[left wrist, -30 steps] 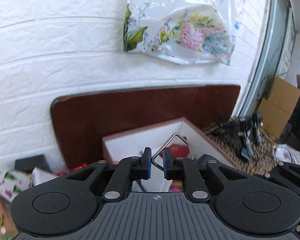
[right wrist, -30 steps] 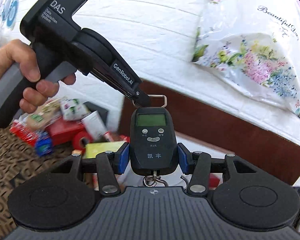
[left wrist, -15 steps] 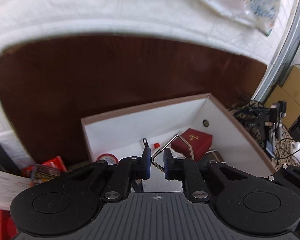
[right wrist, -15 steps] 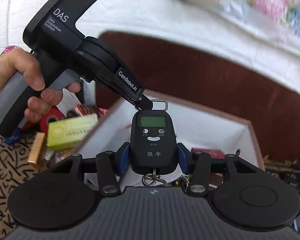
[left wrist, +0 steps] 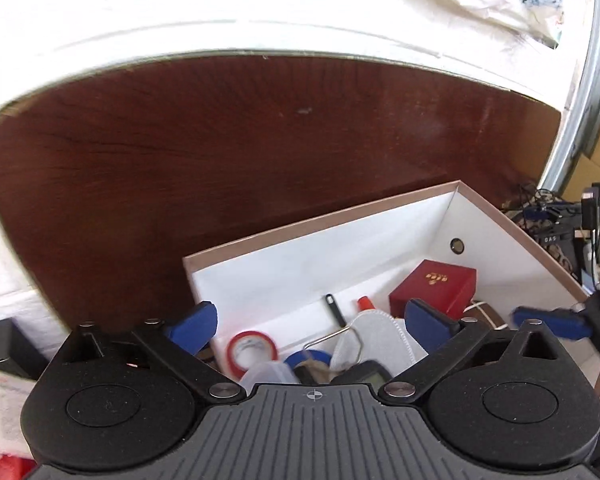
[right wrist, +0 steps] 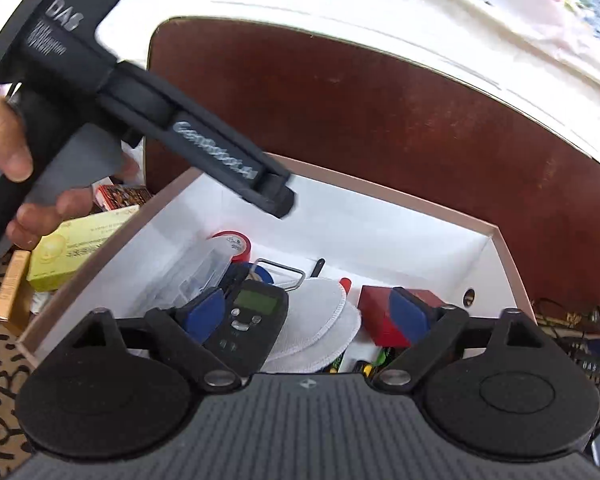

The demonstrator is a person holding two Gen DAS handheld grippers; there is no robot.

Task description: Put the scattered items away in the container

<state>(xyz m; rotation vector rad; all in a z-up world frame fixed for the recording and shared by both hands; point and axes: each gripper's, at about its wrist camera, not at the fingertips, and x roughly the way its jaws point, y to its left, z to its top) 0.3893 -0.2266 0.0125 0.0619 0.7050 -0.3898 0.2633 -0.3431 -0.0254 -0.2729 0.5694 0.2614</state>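
A white box with a pink-brown rim holds the tidied items. A black handheld hanging scale with a metal ring lies inside it, tilted against a white round pad; its top shows in the left wrist view. My left gripper is open and empty above the box. My right gripper is open, with the scale free beside its left pad. The box also holds a red gift box, red tape, blue tape and a clear plastic case.
A dark wooden board stands behind the box against the white wall. Left of the box lie a yellow-green packet, a patterned small box and a tan box. Black gear and cables sit at the right.
Both grippers have opened. The scale, held before by its ring on the left and its body on the right, has dropped into the box. Both views have tipped down over the box.
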